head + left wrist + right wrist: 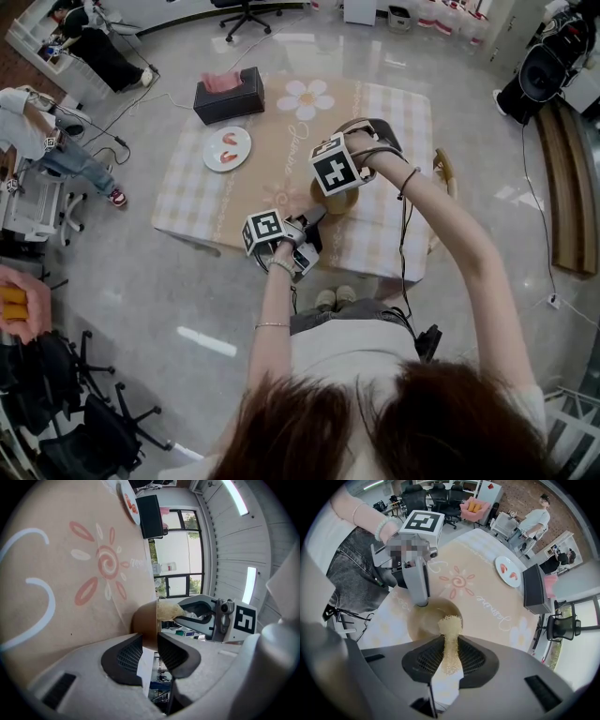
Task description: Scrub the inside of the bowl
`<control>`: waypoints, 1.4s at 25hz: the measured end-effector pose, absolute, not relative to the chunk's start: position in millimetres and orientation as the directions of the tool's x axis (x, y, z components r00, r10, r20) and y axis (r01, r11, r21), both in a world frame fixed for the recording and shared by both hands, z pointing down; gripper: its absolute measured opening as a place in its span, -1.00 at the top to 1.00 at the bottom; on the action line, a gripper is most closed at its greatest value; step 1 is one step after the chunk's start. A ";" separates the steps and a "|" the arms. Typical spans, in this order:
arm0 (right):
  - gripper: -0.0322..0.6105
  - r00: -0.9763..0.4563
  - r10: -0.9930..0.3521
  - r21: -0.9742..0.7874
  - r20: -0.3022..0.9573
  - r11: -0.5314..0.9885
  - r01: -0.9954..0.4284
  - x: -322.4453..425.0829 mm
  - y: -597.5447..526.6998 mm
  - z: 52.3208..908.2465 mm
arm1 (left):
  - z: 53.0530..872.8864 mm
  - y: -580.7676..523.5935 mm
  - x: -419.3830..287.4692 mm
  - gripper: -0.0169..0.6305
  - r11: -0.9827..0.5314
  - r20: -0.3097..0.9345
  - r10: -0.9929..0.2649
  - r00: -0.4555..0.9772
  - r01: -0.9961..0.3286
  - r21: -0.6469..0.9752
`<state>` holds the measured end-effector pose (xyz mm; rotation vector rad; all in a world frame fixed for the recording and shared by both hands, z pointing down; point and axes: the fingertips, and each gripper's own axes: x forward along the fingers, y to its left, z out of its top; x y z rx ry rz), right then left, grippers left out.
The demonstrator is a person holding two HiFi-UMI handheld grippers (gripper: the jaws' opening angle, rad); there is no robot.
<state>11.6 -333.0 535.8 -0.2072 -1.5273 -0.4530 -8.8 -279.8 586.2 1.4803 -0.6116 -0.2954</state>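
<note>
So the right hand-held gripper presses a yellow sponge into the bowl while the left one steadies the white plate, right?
Not the plate. The left hand-held gripper clamps the rim of the bowl, as the left gripper view shows; the plate lies apart near the black box. The rest holds.

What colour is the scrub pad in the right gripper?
Pale yellow, with a coarse texture. The scrub pad shows best in the right gripper view.

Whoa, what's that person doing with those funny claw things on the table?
A person is scrubbing a brown bowl that sits on the table. The left hand-held gripper pinches the bowl's rim to keep it steady. The right hand-held gripper squeezes a yellowish scrubber, and the scrubber's tip is down inside the bowl.
</note>
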 end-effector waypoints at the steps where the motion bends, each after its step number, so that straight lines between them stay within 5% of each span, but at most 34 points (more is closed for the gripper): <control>1: 0.66 -0.016 -0.156 0.149 0.988 0.902 0.404 14.1 -333.0 535.7 | 586.0 -279.8 -8.6 0.62 0.090 0.201 -0.541 0.817 -0.181 0.979; 35: 0.66 -0.009 -0.124 0.121 0.992 0.948 0.294 45.4 -302.2 535.5 | 587.9 -279.8 -9.0 0.62 0.116 0.198 -0.566 0.800 -0.161 0.980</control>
